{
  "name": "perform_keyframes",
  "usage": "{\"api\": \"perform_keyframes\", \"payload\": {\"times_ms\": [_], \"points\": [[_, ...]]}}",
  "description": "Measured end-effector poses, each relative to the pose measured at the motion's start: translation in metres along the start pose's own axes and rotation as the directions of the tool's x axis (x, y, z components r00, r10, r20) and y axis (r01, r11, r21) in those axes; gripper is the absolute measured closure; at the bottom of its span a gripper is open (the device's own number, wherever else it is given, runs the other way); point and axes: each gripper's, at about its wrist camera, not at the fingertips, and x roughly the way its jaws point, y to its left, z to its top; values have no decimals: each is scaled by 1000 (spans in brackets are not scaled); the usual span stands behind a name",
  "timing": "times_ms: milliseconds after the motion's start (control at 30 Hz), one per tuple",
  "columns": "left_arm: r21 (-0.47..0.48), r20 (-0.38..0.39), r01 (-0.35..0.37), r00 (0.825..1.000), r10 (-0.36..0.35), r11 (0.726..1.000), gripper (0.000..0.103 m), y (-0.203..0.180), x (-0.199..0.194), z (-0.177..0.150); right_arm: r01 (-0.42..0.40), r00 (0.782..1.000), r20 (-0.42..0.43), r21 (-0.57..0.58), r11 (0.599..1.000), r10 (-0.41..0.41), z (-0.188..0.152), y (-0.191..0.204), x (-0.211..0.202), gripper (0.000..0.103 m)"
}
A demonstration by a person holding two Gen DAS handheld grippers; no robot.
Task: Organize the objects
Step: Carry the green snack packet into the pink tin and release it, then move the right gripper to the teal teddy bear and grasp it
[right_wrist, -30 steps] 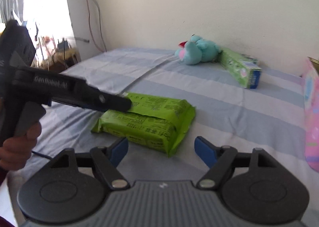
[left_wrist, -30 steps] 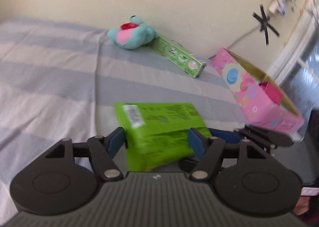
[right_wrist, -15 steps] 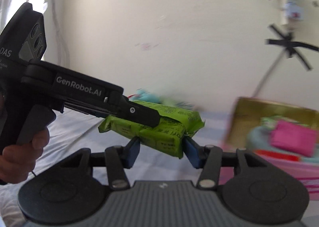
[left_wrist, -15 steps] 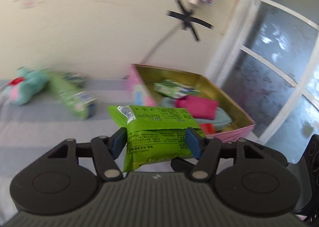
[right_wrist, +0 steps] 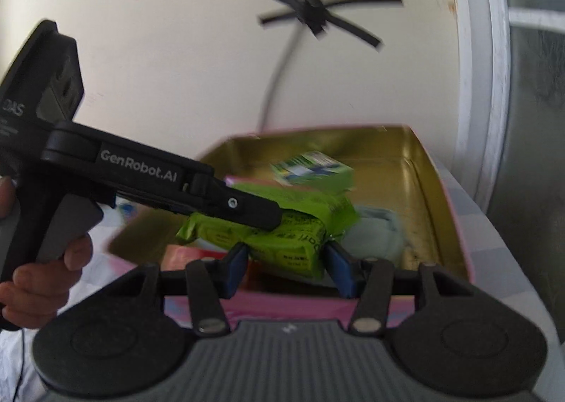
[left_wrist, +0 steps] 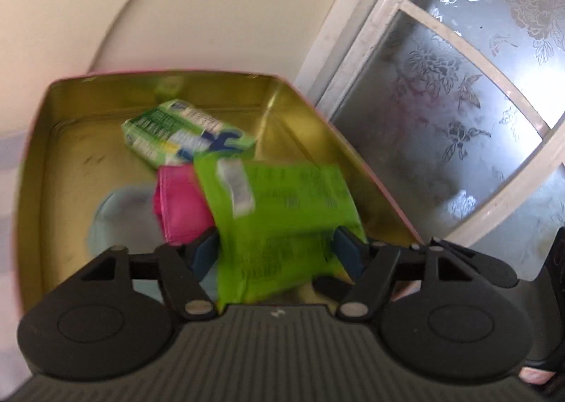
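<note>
1. The left gripper is closed on the green packet, its blue pads pressing both sides.
2. The packet hangs above the open tin box, gold inside and pink outside.
3. Inside the box lie a pale blue round thing, a pink pouch and a green-and-white carton towards the back.
4. The right gripper has its pads at either side of the packet's other end; I cannot tell whether they press it.
5. A frosted window stands to the right of the box.
</note>
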Motion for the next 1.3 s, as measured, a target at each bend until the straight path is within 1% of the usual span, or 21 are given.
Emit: {"api": "perform_keyframes", "payload": {"times_ms": [33,67,100,133,167,233,267,300,400,467,533,633,733,867,967,1167,1300], "points": [[24,33,-22,999,21,999,27,-6,2,2,52,999,5,-10,999,-52,1,-4,6,53],[61,68,-59,996,55,996,27,-13,2,2,134,991,29,-21,991,-133,3,-7,13,53],[105,101,-108,990,97,989,26,-20,2,1,201,978,59,-33,979,-199,4,-8,19,51],[136,118,-154,983,139,979,22,-26,3,-1,237,969,83,-24,971,-234,4,-12,22,51],[155,121,-180,979,162,971,22,-28,2,-5,246,965,97,4,969,-245,4,-15,22,50],[161,116,-152,984,135,975,22,-28,-3,-14,194,971,127,74,978,-202,-1,-22,17,49],[156,118,-151,984,133,976,22,-27,-7,-19,174,972,144,91,981,-185,-5,-22,13,48],[152,123,-157,983,139,976,22,-26,-11,-24,170,970,159,93,981,-183,-10,-20,8,45],[137,133,-167,980,149,976,22,-21,-29,-41,174,967,176,86,981,-186,-17,-18,-1,44],[119,144,-170,978,153,978,22,-17,-40,-44,161,967,185,102,982,-177,-23,-14,-10,44],[125,161,-194,972,173,973,22,-14,-50,-50,160,963,196,122,979,-182,-26,-13,-20,44],[142,205,-248,954,217,958,22,-11,-71,-61,139,962,213,165,976,-173,-30,-9,-33,44],[141,234,-290,939,253,947,22,-5,-93,-73,121,962,219,189,974,-162,-34,5,-42,44],[144,265,-366,909,320,920,22,7,-122,-91,96,964,228,188,977,-139,-39,31,-49,44],[124,279,-409,889,364,904,22,20,-141,-101,63,969,223,185,981,-105,-41,53,-48,44],[58,298,-465,853,430,883,22,57,-174,-119,14,979,201,127,992,-40,-35,104,-44,44],[3,292,-492,833,470,871,22,87,-192,-127,-11,982,187,68,998,-2,-30,140,-37,44]]}}
